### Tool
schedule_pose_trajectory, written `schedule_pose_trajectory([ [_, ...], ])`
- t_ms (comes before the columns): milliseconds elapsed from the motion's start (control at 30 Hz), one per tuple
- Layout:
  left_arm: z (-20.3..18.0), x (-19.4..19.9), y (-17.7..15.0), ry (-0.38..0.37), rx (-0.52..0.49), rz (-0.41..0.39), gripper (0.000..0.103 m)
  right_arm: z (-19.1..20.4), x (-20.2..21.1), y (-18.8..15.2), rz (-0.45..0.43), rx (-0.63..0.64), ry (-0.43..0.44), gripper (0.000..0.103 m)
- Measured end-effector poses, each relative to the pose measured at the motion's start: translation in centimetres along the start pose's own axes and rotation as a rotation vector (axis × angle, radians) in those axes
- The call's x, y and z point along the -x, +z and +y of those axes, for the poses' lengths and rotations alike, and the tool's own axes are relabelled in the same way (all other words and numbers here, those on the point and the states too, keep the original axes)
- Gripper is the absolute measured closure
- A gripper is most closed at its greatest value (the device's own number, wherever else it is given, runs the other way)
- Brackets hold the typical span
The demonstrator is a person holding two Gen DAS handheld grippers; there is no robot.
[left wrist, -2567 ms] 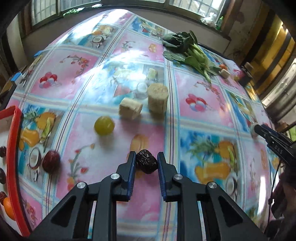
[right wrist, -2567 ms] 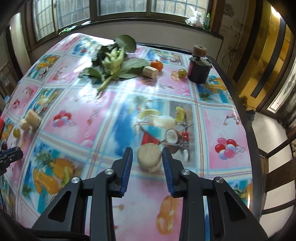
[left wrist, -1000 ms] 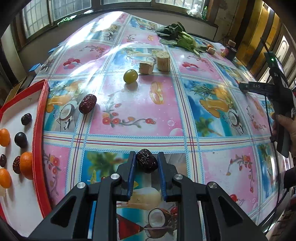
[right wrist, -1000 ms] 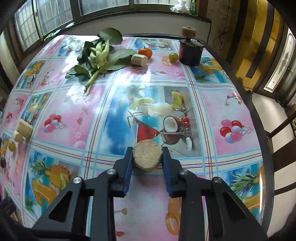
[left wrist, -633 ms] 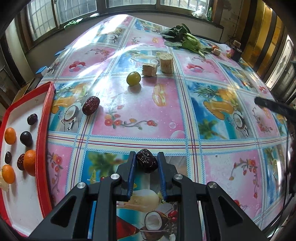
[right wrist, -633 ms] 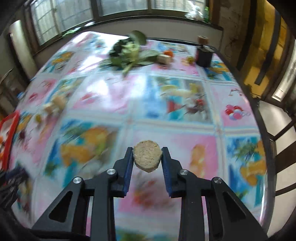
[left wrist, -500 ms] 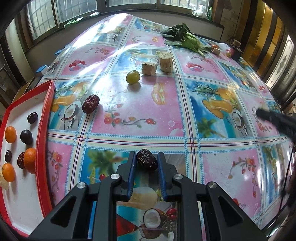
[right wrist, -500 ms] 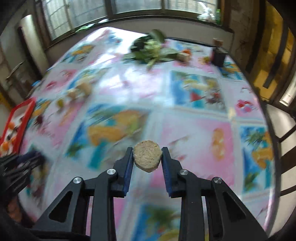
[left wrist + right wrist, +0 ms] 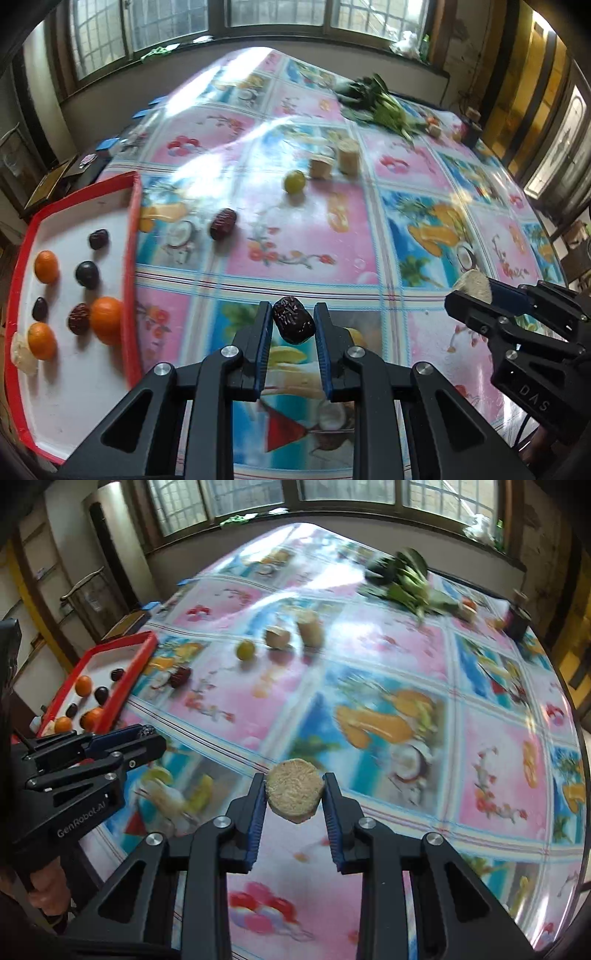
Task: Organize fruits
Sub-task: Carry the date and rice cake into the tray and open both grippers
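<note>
While the red tray [image 9: 131, 236] at the far left is already holding a handful of fruit, namely three oranges [image 9: 106, 319] and several dark dates or plums [image 9: 87, 274], the sorting is looking only partly done. Lying loose on the tablecloth [image 9: 369, 229] to the right of the tray are a date [image 9: 223, 229], then a green fruit [image 9: 294, 181], then two pale cut chunks [image 9: 349, 156] side by side, and far off at the right end more small pieces are sitting near the greens [image 9: 384, 107], too blurred to name.

Near the viewer, the left gripper [image 9: 291, 325] is clamping a wrinkled dark date [image 9: 293, 320] between its blue pads, carrying it above the cloth, just right of the tray's near corner. Further right, the right gripper [image 9: 294, 794] is squeezing a round tan slice [image 9: 294, 791] edge-on between its pads, also clear of the table.

Both loads are probably heading for the tray, the date being the nearer one; at least four loose pieces are waiting after that.
</note>
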State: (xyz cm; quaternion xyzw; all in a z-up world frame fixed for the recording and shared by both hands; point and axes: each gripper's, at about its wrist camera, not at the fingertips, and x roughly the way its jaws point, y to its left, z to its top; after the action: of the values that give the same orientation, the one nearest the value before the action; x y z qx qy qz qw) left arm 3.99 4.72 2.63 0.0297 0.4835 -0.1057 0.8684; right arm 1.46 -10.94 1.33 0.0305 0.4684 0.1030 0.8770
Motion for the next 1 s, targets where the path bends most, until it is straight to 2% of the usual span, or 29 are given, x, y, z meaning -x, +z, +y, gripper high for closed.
schedule_pose_trajectory([
  [267, 4.6, 2.1, 0.7, 0.034, 0.088, -0.046, 0.081, 5.3, -0.9, 3.6, -0.02, 0.067, 0.076, 0.071],
  [500, 10.0, 3.2, 0.8, 0.097, 0.18, -0.067, 0.081, 11.1, -2.1, 6.0, -0.027, 0.166, 0.146, 0.071],
  [767, 15.8, 3.4, 0.5, 0.191, 0.263, -0.056, 0.081, 16.6, -4.6, 8.3, -0.014, 0.226, 0.207, 0.071],
  [1000, 20.1, 2.6, 2.1, 0.244, 0.299, -0.045, 0.081, 20.8, -7.1, 11.1, -0.007, 0.248, 0.234, 0.071],
])
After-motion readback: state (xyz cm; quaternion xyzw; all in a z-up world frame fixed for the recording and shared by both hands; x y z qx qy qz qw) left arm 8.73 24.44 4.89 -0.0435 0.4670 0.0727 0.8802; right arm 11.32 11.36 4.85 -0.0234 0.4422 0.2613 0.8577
